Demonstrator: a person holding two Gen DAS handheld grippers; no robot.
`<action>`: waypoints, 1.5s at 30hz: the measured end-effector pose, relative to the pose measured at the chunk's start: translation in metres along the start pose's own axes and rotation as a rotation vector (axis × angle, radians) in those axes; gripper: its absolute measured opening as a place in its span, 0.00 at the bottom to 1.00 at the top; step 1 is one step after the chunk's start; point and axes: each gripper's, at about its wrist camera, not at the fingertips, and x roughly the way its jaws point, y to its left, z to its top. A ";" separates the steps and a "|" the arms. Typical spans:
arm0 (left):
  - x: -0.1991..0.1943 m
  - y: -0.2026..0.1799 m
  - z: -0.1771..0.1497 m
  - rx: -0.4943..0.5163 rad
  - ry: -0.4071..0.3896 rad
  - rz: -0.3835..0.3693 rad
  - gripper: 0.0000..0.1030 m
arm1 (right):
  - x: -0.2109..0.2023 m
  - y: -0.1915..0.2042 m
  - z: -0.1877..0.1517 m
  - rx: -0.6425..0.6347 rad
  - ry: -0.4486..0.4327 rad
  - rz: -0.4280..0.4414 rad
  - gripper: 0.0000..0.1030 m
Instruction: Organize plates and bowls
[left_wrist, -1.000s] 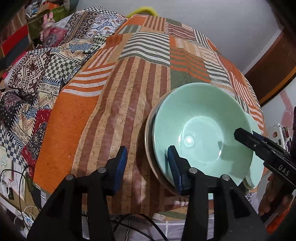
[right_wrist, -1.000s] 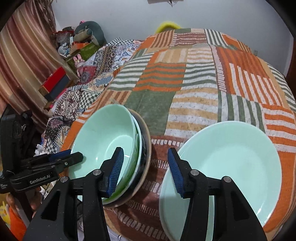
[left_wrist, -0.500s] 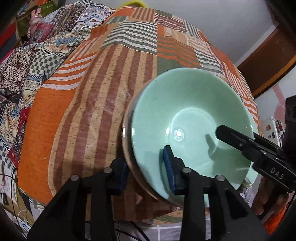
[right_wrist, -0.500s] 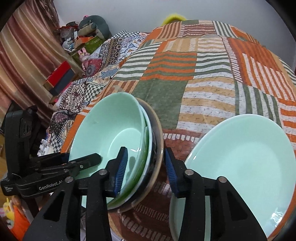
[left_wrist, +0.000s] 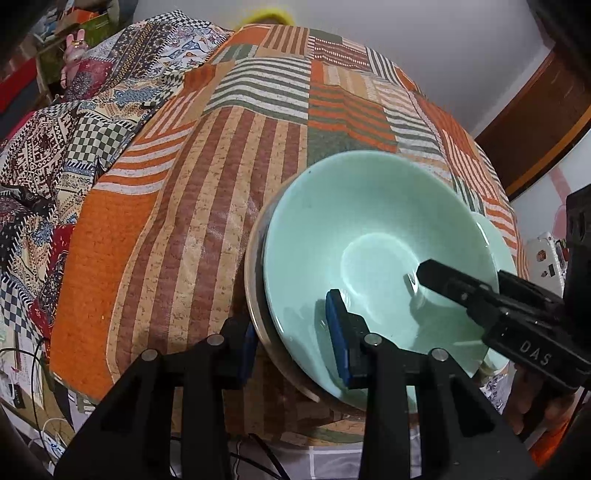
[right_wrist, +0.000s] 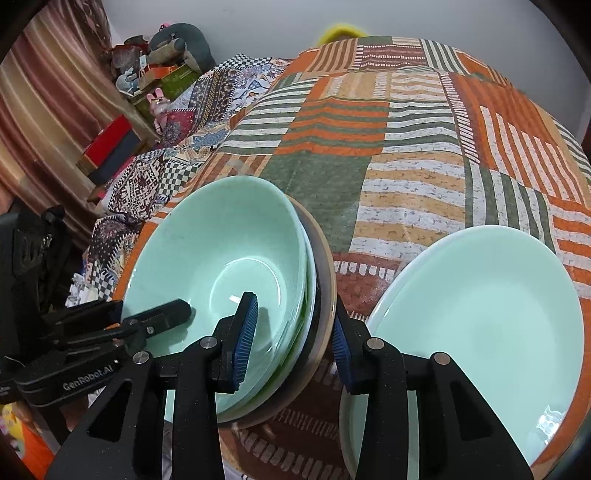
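A stack of nested bowls (left_wrist: 369, 236), pale green on top with a dark tan-rimmed bowl at the bottom, stands near the front edge of the patchwork-covered table (left_wrist: 207, 206). My left gripper (left_wrist: 291, 347) straddles the stack's near left rim, one pad inside the green bowl and one outside. My right gripper (right_wrist: 291, 339) straddles the stack's (right_wrist: 229, 273) right rim the same way. Both sets of jaws stand close about the rims. Pale green plates (right_wrist: 476, 317) lie stacked to the right of the bowls.
A crumpled patterned cloth (left_wrist: 55, 155) lies at the table's left. Boxes and toys (right_wrist: 147, 85) stand by a curtain beyond it. Cables hang below the table's front edge (left_wrist: 33, 376). A wooden door (left_wrist: 535, 122) is at the right.
Both grippers moved forward from in front of the bowls until their jaws straddle the stack's rims, left on the left side, right on the right, and the jaws narrowed.
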 end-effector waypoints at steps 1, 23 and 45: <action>-0.002 0.000 0.000 -0.001 -0.005 0.002 0.34 | 0.000 0.000 0.000 0.003 0.002 0.002 0.34; -0.063 -0.039 0.009 0.067 -0.132 -0.015 0.34 | -0.063 0.003 0.007 0.023 -0.149 0.021 0.34; -0.092 -0.124 0.006 0.193 -0.178 -0.090 0.34 | -0.132 -0.039 -0.012 0.096 -0.280 -0.031 0.34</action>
